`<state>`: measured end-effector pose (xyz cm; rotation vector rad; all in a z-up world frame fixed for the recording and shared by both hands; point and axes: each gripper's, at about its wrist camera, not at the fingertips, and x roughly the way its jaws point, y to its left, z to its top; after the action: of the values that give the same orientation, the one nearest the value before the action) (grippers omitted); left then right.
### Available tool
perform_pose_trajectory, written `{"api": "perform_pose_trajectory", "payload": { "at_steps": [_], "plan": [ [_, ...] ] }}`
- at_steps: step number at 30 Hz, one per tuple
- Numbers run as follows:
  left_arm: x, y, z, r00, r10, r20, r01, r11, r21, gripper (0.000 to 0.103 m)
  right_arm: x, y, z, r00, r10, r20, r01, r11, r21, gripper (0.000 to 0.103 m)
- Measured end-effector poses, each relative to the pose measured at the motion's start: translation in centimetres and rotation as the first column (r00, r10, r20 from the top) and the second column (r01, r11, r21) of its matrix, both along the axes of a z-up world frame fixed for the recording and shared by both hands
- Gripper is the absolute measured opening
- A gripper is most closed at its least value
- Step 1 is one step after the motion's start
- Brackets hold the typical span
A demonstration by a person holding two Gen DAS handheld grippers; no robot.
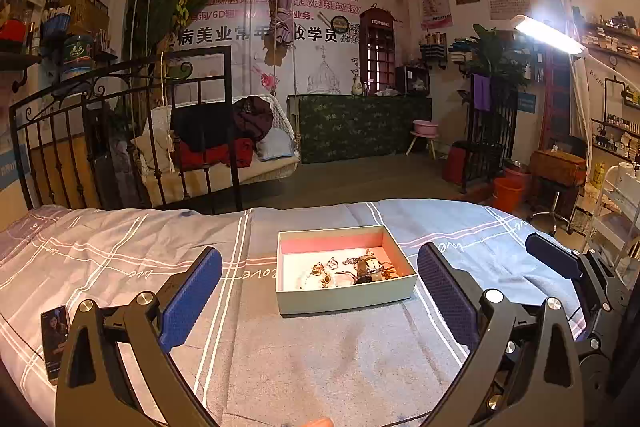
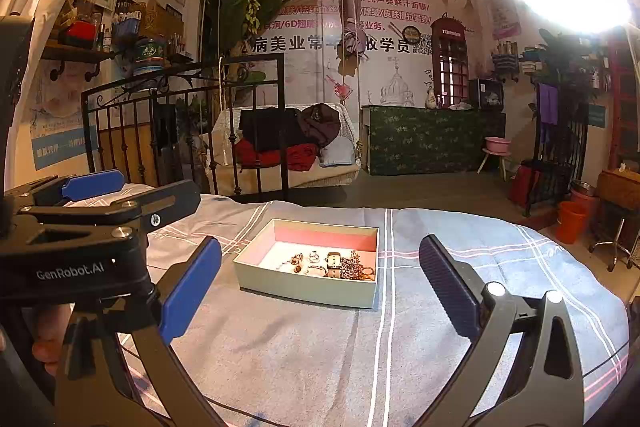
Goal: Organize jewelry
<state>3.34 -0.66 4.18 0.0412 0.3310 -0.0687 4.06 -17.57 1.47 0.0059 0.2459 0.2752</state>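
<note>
A pale green box (image 1: 348,294) with a pink lining sits on the plaid bed cover. It holds a heap of jewelry (image 1: 352,269): rings, a bead bracelet, a watch and chains. The box also shows in the right wrist view (image 2: 304,285), with the jewelry (image 2: 332,265) inside. My left gripper (image 1: 320,301) is open and empty, a little short of the box. My right gripper (image 2: 320,295) is open and empty, near the box's front. The right gripper shows at the right edge of the left wrist view (image 1: 560,263); the left gripper shows at the left in the right wrist view (image 2: 92,187).
A phone (image 1: 56,339) lies on the bed cover (image 1: 320,367) at the left. A black iron bed rail (image 1: 120,131) stands behind the bed. A bright lamp (image 1: 548,35) hangs at the right. An orange bucket (image 2: 572,221) and a stool stand on the floor at the right.
</note>
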Motion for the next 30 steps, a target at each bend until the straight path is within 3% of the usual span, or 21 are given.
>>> {"api": "perform_pose_trajectory", "payload": {
  "at_steps": [30],
  "plan": [
    [0.07, -0.28, -0.1, 1.0, -0.012, -0.019, 0.012, 1.0, 0.007, 0.097, 0.16, -0.07, -0.02, 1.0, -0.001, -0.025, 0.0, 1.0, -0.008, 0.098]
  ]
}}
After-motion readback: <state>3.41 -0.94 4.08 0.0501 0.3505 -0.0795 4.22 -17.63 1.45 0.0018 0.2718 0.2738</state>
